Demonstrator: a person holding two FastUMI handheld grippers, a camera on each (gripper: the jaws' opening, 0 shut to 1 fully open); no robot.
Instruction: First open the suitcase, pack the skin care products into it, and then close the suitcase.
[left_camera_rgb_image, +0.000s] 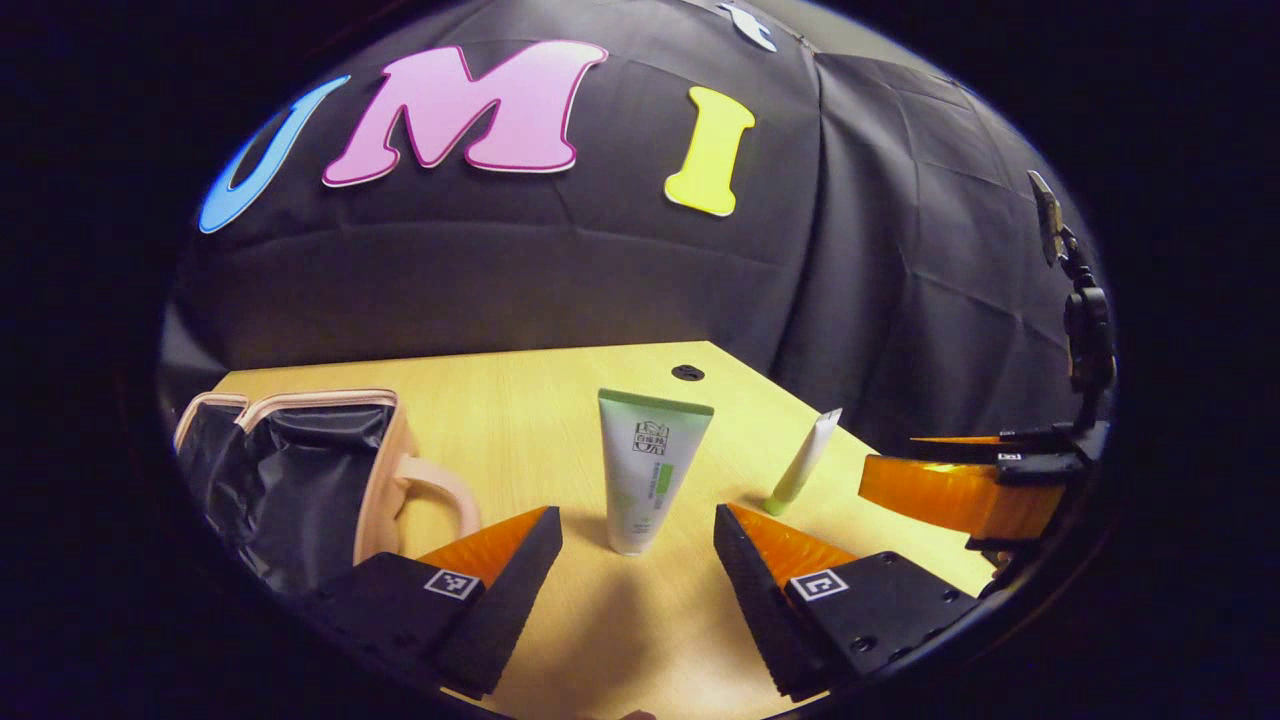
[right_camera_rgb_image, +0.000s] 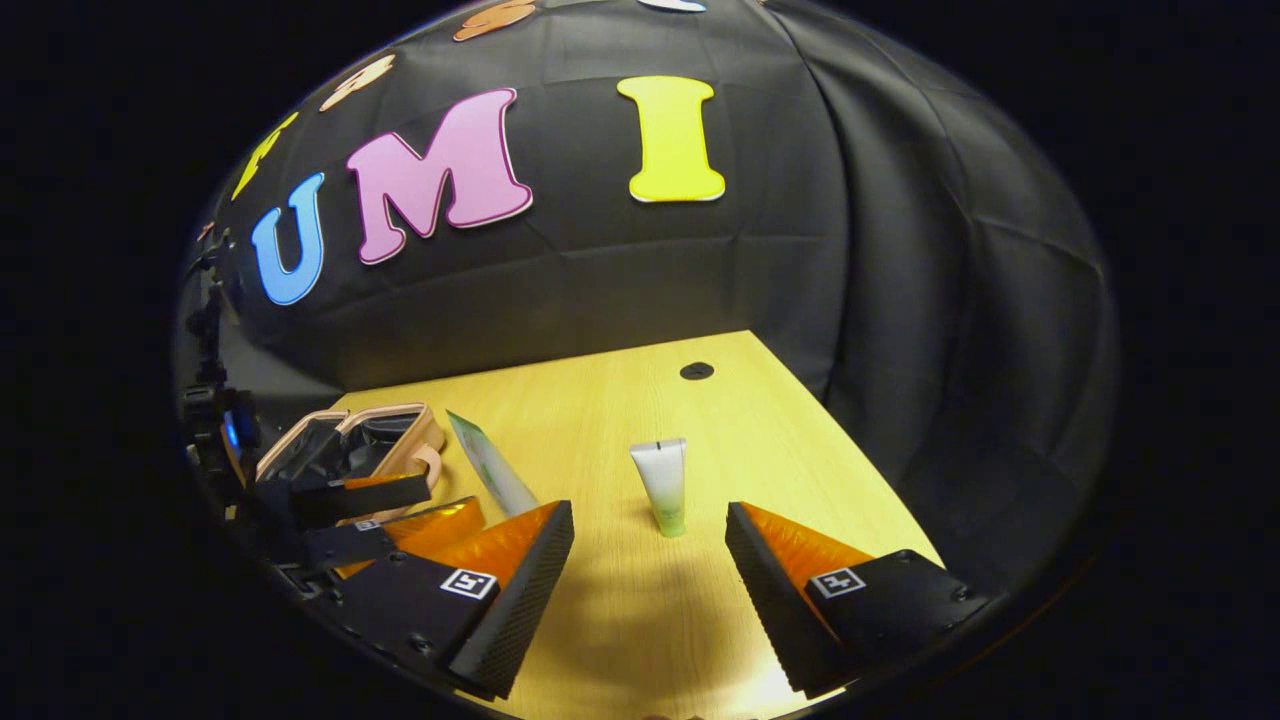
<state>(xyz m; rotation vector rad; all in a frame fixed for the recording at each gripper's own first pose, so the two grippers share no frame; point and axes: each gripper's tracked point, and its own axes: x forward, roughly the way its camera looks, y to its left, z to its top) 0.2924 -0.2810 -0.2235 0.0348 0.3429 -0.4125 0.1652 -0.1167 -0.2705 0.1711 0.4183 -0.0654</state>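
Your left gripper (left_camera_rgb_image: 637, 535) has its jaws wide apart and holds nothing; the big tube (left_camera_rgb_image: 648, 470) stands on its cap just ahead, between the fingers but not touched. Your right gripper (right_camera_rgb_image: 650, 540) is also spread and empty, facing the small tube (right_camera_rgb_image: 665, 485), which stands on its cap too, nearer the right edge of the table (right_camera_rgb_image: 620, 400).

Both tubes look light and soft, with smooth plastic that may slip, and standing on a narrow cap they will probably tip easily. I think it is best to take each one low on the body, near the cap where it is stiffer, and press gently.

The suitcase (left_camera_rgb_image: 300, 470) is open already at the left edge of the table, its dark lining showing. The table is pale wood with a small dark hole (right_camera_rgb_image: 696, 371) near the far edge. Black cloth closes the booth behind.
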